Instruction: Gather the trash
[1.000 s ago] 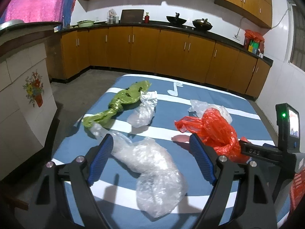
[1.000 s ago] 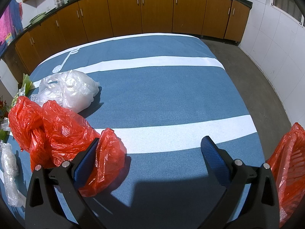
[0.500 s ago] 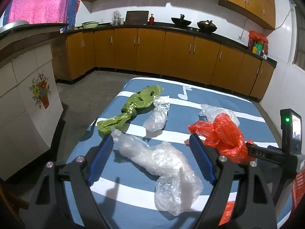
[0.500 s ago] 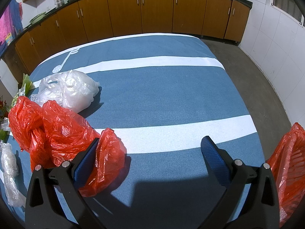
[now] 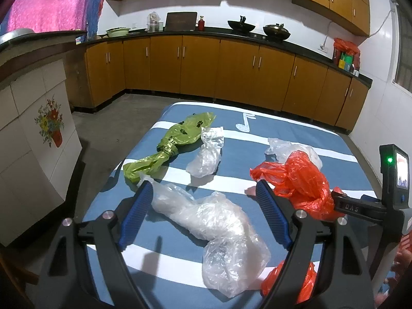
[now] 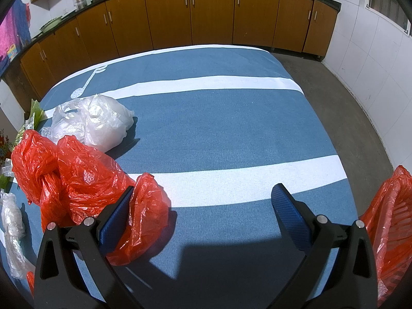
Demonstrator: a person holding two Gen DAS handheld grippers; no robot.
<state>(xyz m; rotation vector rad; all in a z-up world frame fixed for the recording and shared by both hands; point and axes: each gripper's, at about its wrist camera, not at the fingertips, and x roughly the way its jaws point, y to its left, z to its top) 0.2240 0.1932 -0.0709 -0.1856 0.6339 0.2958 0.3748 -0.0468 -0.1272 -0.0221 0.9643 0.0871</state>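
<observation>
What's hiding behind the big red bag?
Behind the red bag sits a crumpled white plastic bag, touching it. Whatever is inside either bag cannot be seen.

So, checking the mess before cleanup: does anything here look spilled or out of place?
Nothing spilled. Crumpled bags litter the blue cloth: a green one, a red one, and clear ones.

Counted on blue striped cloth (image 5: pixel 283 134): three clear plastic bags (image 5: pixel 213 221), one red bag (image 5: pixel 301 182), one green paw-print bag (image 5: pixel 177 136). Two woks (image 5: pixel 241 25) on counter.
</observation>
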